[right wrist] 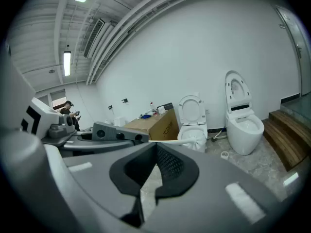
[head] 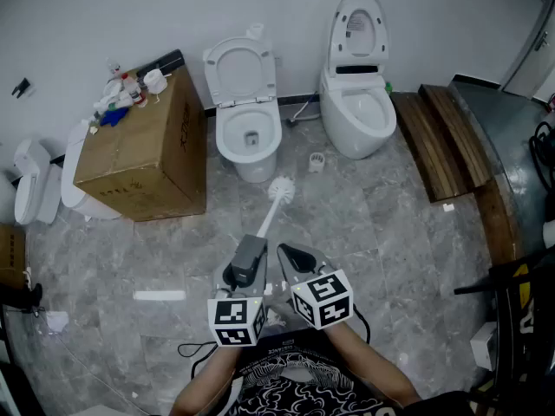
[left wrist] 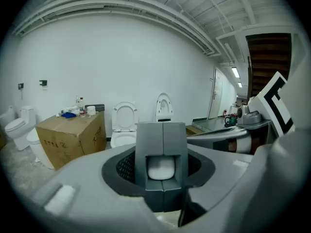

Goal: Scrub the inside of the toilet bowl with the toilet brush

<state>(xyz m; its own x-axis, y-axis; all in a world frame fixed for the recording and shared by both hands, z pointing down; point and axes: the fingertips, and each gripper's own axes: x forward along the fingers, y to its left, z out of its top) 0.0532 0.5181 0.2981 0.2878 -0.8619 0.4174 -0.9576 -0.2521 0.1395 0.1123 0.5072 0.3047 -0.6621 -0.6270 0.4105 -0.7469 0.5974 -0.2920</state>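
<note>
My left gripper (head: 251,248) is shut on the white handle of the toilet brush (head: 279,190). The brush's bristle head points forward over the floor, short of the round toilet (head: 248,137), whose seat and lid are up. In the left gripper view the handle (left wrist: 161,168) sits clamped between the closed jaws of that gripper (left wrist: 163,128). My right gripper (head: 291,255) is close beside the left one, shut with nothing in it. The right gripper view shows its jaws (right wrist: 148,178) closed and the brush head (right wrist: 195,141) in front of the toilet (right wrist: 191,130).
A second, taller toilet (head: 356,102) stands to the right with its lid up. A large cardboard box (head: 143,154) with bottles on top sits left of the round toilet. A small white brush holder (head: 316,160) is on the floor between the toilets. Wooden steps (head: 442,137) run along the right.
</note>
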